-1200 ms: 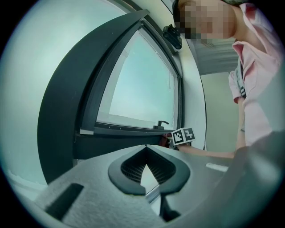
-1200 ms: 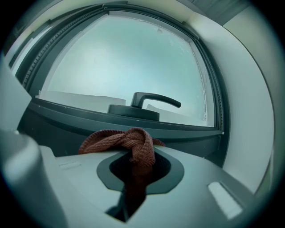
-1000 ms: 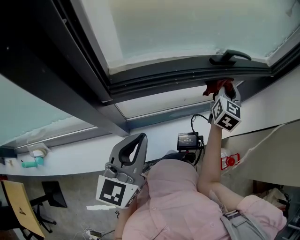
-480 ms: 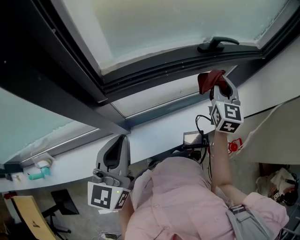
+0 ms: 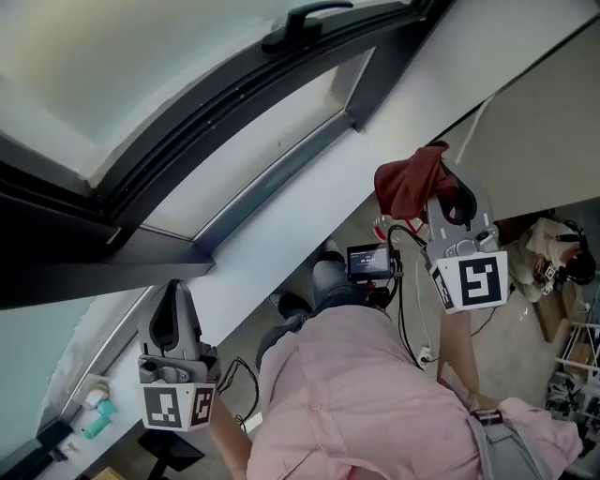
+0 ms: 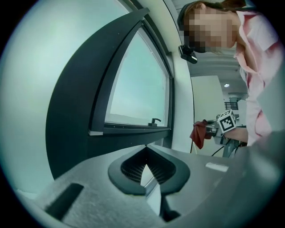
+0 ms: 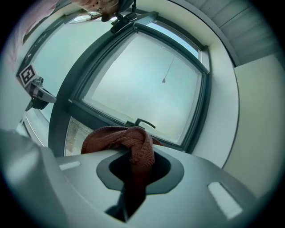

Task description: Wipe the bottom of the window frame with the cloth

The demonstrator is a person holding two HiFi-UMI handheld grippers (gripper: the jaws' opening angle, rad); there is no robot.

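Indoors, right gripper clamps red cloth clear of dark window frame; left gripper closed, empty.

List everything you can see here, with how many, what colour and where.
window frame: one, dark grey, across the top of the head view
window handle: one, black, on the frame, top centre
ledge: one, white, below the frame
cloth: one, dark red, bunched, clear of the frame
small screen device: one, black, below the ledge
teal item: one, lower left on the ledge, too small to identify
shirt: one, pink, bottom centre
left gripper: one, grey, shut and empty, low left
right gripper: one, grey, shut on the cloth, right
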